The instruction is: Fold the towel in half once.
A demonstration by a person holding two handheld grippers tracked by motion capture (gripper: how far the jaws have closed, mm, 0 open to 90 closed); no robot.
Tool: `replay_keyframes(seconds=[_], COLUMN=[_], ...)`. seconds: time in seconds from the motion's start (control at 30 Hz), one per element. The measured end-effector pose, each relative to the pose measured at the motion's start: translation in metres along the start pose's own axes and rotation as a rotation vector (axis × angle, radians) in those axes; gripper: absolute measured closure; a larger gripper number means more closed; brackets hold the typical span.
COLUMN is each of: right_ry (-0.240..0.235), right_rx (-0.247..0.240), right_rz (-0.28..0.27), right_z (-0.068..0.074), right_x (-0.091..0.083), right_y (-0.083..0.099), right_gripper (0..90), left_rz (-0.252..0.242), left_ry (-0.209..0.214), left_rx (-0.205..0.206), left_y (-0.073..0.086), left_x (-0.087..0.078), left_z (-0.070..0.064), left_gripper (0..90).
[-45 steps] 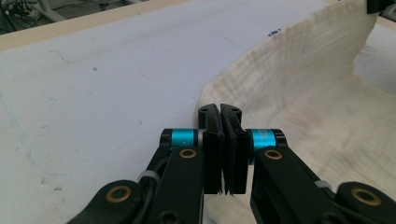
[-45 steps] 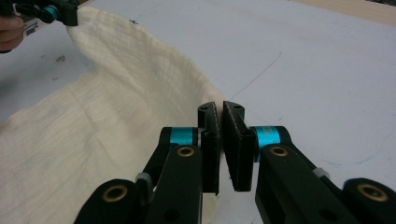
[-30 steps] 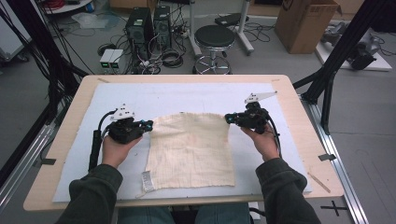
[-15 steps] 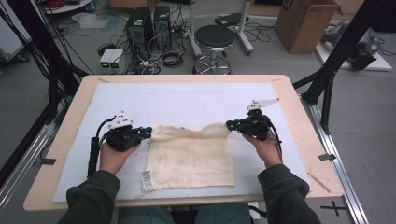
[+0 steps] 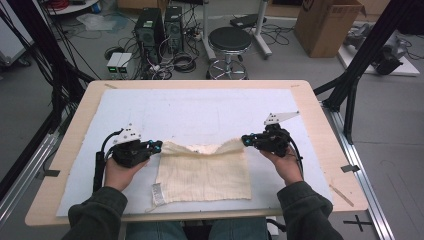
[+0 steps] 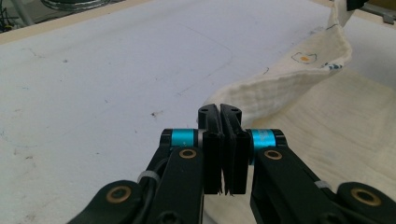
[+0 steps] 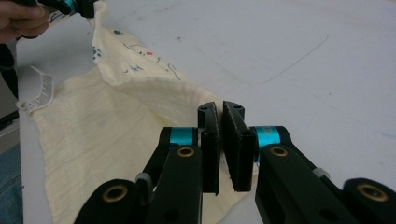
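On the left we see the left gripper (image 5: 159,146), held in the person's left hand (image 5: 117,172) near the left edge of the table (image 5: 320,112). Its jaws are pressed together on the far left corner of the cloth (image 5: 205,175), and in the left gripper view (image 6: 223,122) we see the cream fabric (image 6: 299,88) coming out just behind the closed black jaws and rising toward the other gripper. The cloth is a pale cream square which lies in the middle of the near half of the table, on the white mat (image 5: 200,112) that covers most of the wooden top. Its near part rests flat, close to the near edge of the table, with a small white label (image 5: 158,194) at its near left corner. Its far edge is lifted and turned over toward the person, so we can see a folded strip hanging between the two grippers. On the turned side there are small printed drawings (image 7: 140,58). Going to the right, the right gripper (image 5: 246,140) is in the right hand (image 5: 286,165), nearer the right edge of the table, and it grips the far right corner of the cloth. In the right gripper view (image 7: 221,121) the jaws stand almost closed, with a thin fold of the fabric (image 7: 93,126) between them.
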State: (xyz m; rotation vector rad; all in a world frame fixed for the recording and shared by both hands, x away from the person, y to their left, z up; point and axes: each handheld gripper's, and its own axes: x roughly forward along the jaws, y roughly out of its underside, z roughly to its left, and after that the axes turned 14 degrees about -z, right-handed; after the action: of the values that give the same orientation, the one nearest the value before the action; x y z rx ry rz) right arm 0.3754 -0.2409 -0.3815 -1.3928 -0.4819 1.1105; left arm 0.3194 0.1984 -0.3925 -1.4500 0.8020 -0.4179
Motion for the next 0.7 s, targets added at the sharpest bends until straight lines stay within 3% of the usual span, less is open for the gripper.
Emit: replay_keyframes(seconds=[0.7], right_ry=[-0.017], right_rx=[-0.014], right_rz=[-0.011], right_z=[0.02], right_x=[-0.022], right_y=[0.009], right_gripper=[85.2], left_rz=[-0.004], left_ry=[0.026], left_rx=[0.012], left_y=[0.007], left_x=[-0.022], left_z=[-0.012], left_gripper=[87.2])
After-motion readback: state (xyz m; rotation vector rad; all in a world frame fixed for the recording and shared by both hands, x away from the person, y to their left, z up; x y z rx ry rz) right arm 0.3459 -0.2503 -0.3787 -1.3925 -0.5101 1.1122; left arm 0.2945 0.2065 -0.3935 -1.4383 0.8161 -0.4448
